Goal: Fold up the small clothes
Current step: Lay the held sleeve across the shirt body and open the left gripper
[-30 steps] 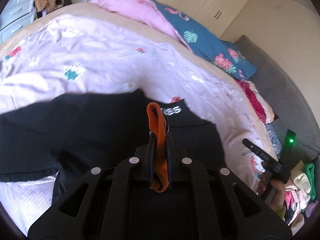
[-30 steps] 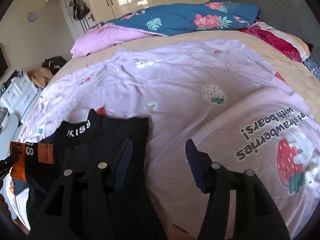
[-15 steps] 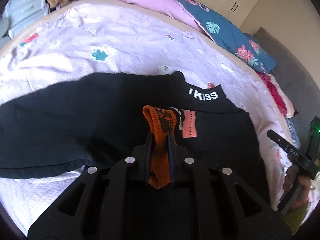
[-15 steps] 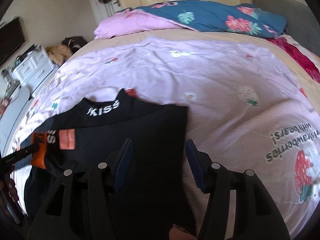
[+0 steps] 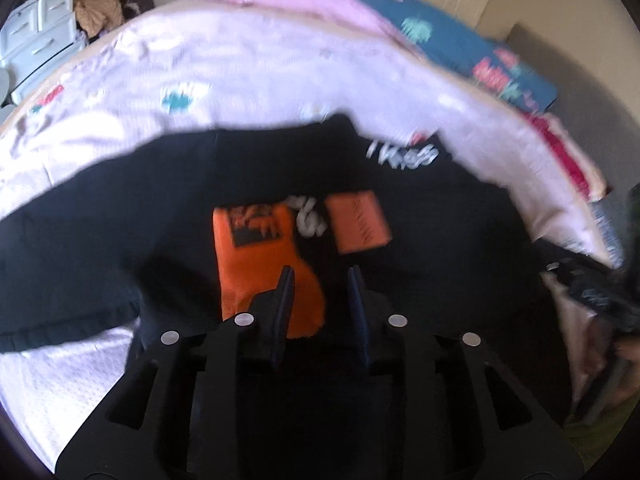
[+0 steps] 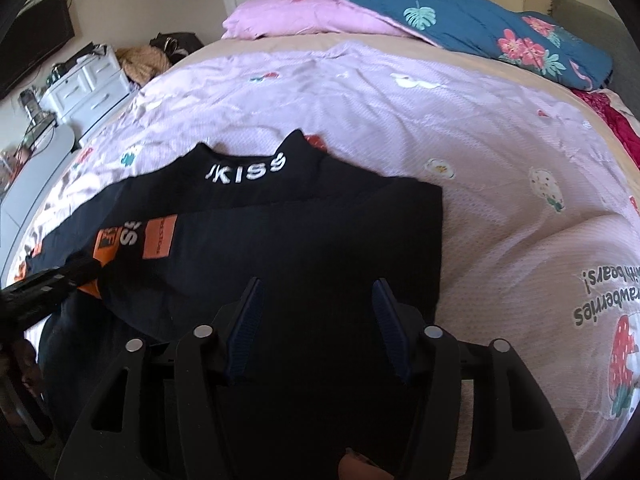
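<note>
Nearest in the left wrist view, the left gripper (image 5: 320, 276) has just been opening: its jaws now stand a little apart with nothing pressed between them, where a second ago they pinched the orange cuff (image 5: 264, 264). That cuff now lies flat on the black sweater (image 5: 120, 216), with the left jaw over its near edge; the picture is blurred, so whether they touch cannot be told. In the right wrist view, the right gripper (image 6: 316, 292) has also been opening a little; its jaws are wide apart and empty above the sweater's (image 6: 320, 232) near part, where earlier they hung over the sweater's right edge and the bedspread. The sweater is spread on the pink bedspread (image 6: 480, 140), its white-lettered collar (image 6: 244, 170) pointing to the far side. Beyond lie a pink blanket (image 6: 304, 16) and a blue floral quilt (image 6: 480, 20).
</note>
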A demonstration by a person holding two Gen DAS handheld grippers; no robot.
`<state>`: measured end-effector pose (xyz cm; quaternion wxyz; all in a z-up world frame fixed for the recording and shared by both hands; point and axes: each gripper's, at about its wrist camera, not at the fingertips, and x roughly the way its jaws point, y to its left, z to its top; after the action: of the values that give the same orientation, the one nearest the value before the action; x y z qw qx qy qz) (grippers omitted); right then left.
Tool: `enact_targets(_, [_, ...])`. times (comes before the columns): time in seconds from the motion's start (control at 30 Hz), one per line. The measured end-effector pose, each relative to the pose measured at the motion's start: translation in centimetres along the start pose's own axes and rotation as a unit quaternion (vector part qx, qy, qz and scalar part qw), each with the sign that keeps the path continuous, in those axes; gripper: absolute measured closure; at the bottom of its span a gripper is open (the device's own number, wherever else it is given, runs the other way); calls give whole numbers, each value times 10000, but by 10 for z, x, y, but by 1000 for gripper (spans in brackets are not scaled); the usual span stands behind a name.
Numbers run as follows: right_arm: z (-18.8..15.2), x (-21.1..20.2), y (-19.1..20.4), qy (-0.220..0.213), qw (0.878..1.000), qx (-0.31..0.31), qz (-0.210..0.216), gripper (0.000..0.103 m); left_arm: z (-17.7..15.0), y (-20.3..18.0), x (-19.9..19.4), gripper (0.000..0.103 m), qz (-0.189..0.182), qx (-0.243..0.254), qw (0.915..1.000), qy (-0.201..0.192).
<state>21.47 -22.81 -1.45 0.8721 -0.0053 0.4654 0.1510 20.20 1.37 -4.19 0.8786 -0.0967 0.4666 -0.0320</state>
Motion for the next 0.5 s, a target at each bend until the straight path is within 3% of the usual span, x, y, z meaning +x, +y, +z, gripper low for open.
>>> enact_targets(0.07, [-3, 7, -2, 201, 9997, -74, -83, 38, -6, 2, 15, 82, 186, 18, 9996, 205])
enact_targets(0.13, [-8, 22, -6, 530, 9975, -138, -454, 38, -9, 4, 17, 82, 182, 50, 9997, 169])
enact_targets(0.2, [-12, 31, -7, 694, 9964, -166, -465, 38, -10, 6, 16, 82, 116, 65, 9998, 121])
enact_targets(0.27, [-12, 29, -3, 669, 9962, -270, -491, 35, -12, 11, 12, 82, -11, -25, 10000, 55])
enact_targets(0.3, [-12, 28, -1, 634, 9967, -288, -421, 29, -13, 12, 9, 81, -47, -55, 10000, 24])
enact_targets(0.43, [-13, 16, -3, 408, 9990, -83, -172, 26, -17, 14, -12, 63, 51, 12, 9998, -168])
enact_targets(0.5, [-11, 10, -5, 256, 9995, 11, -190, 23, -16, 17, -22, 61, -20, -49, 9997, -258])
